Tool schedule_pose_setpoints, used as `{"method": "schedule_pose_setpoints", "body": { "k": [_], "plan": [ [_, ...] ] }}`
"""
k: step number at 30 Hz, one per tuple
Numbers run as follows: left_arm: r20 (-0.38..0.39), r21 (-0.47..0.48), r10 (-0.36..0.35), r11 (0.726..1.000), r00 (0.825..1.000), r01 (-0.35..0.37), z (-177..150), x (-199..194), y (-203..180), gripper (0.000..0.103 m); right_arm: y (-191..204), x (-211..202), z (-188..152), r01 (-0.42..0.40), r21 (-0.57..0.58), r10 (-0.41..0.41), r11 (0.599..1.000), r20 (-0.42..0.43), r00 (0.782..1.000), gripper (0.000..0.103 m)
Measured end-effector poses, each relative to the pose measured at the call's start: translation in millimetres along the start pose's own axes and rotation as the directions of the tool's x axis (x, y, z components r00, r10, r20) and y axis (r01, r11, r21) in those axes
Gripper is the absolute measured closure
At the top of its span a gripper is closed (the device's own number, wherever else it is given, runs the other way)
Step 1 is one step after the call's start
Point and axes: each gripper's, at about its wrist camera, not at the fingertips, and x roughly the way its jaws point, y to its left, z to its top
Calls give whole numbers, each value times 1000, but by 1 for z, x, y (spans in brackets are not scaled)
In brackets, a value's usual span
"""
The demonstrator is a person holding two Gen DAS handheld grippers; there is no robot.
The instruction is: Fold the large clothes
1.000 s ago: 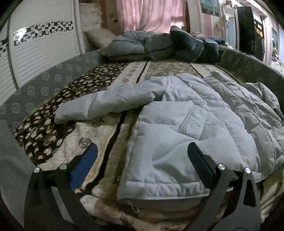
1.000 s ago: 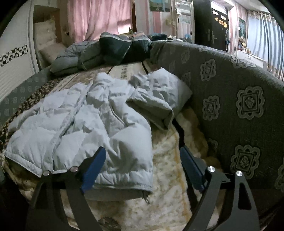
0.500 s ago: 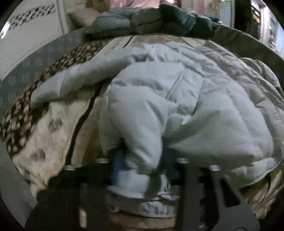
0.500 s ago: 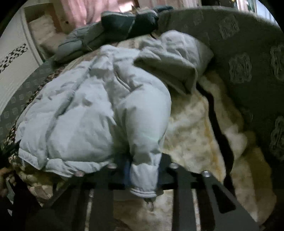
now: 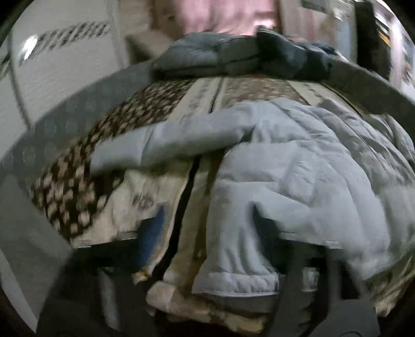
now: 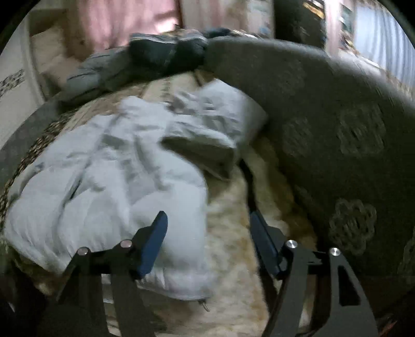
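1. Lying spread on a patterned blanket point(image 5: 160, 191) is one pale blue padded jacket point(image 5: 306, 171), the single garment at hand; it occupies the near end of the bed, hem toward both cameras.
2. Two hand-held grippers are counted, one per view. The left hand-held gripper point(image 5: 207, 225) has just been opening: its jaws stand wide, released, with the jacket's hem corner bunched between them and its far-side finger partly sunk behind the fabric.
3. The right hand-held gripper point(image 6: 207, 233) has likewise just been opening; its two blue-padded fingers point(image 6: 153, 243) stand apart, released. One finger overlaps the jacket's near corner, the other stands over the cream blanket beside the jacket.
4. One heap of darker grey and navy garments point(image 5: 238, 57) lies at the far end of the bed, well apart from the jacket; individual pieces cannot be counted through the blur.
5. One sleeve point(image 5: 155, 145) reaches out over the brown dotted part of the blanket; only the left wrist view shows it.
6. Only the right wrist view shows the jacket's folded-over part point(image 6: 207, 134), the zipper pull point(image 6: 205, 306) at the hem, and the padded grey bed surround point(image 6: 337, 134) with flower motifs close beside the jacket.
7. One pink curtain point(image 6: 124, 23) hangs behind the bed.
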Motion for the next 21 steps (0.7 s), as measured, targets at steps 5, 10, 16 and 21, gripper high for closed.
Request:
{"method": "schedule_pose_setpoints", "body": {
  "k": [5, 10, 16, 21],
  "plan": [
    [36, -23, 58, 998, 998, -57, 3, 1, 10, 3, -9, -3, 16, 31, -25, -29, 999, 57, 998, 25],
    [107, -47, 48, 998, 993, -44, 33, -6, 4, 3, 2, 16, 46, 24, -68, -17, 997, 101, 995, 22],
    [188, 2, -16, 1000, 982, 16, 68, -17, -29, 3, 32, 48, 65, 0, -147, 16, 989, 108, 994, 22],
    [240, -8, -57, 998, 969, 60, 93, -9, -50, 3, 41, 95, 82, 55, -184, -53, 981, 16, 998, 22]
  ]
}}
